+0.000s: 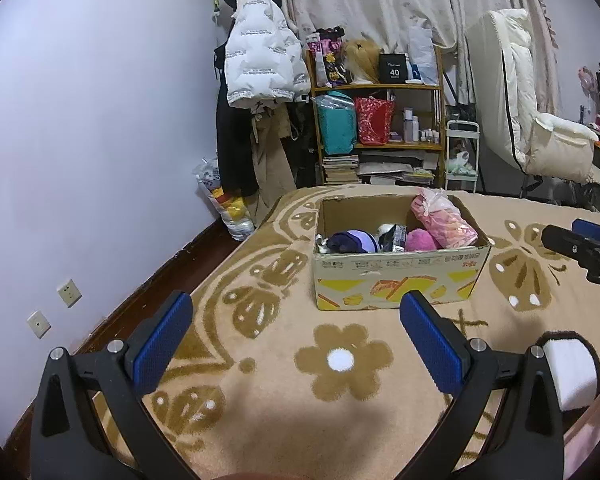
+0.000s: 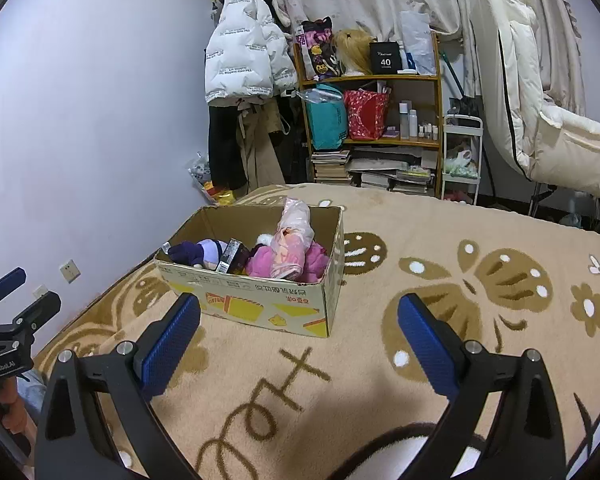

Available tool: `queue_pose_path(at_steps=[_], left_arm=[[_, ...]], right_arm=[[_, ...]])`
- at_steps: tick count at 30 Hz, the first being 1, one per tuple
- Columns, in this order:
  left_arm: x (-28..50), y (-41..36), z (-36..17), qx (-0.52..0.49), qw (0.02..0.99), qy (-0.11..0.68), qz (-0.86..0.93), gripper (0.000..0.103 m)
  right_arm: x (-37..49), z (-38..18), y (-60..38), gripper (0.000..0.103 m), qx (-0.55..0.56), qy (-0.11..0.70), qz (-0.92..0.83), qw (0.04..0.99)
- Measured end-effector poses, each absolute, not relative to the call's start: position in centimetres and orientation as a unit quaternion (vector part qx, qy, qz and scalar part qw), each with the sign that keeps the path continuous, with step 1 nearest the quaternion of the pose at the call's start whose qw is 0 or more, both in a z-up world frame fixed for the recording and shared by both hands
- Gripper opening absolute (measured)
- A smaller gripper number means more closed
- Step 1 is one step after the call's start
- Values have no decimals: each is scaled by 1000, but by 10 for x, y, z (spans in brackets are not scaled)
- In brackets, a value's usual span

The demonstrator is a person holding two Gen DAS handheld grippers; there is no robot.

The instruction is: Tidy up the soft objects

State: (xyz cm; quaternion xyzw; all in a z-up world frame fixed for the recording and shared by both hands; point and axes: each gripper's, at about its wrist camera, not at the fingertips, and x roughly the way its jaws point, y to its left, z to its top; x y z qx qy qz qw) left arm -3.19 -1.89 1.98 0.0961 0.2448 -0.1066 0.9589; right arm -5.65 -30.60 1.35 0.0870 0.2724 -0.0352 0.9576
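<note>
While I inspected: both tools hovered over the blanket.
Left gripper: jaws wide, empty.
Right gripper: jaws wide, empty.
Cardboard box: ahead of both, apart, holding soft toys.

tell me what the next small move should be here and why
Probably bring the right gripper forward and down toward the pink bagged bundle in the cardboard box. Both grippers are open and empty, hovering over the blanket short of the box; the left gripper is no closer. The bundle sticks up above the other soft items, so it looks easiest to grasp first.
</note>
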Motion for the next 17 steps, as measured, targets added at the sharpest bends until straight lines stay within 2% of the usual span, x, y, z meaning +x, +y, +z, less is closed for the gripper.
queue_pose_path(at_steps=[17], left_arm=[[-32, -20, 19, 93, 958, 249, -105, 102]], right_arm=[[-57, 13, -305, 103, 87, 272, -36, 958]])
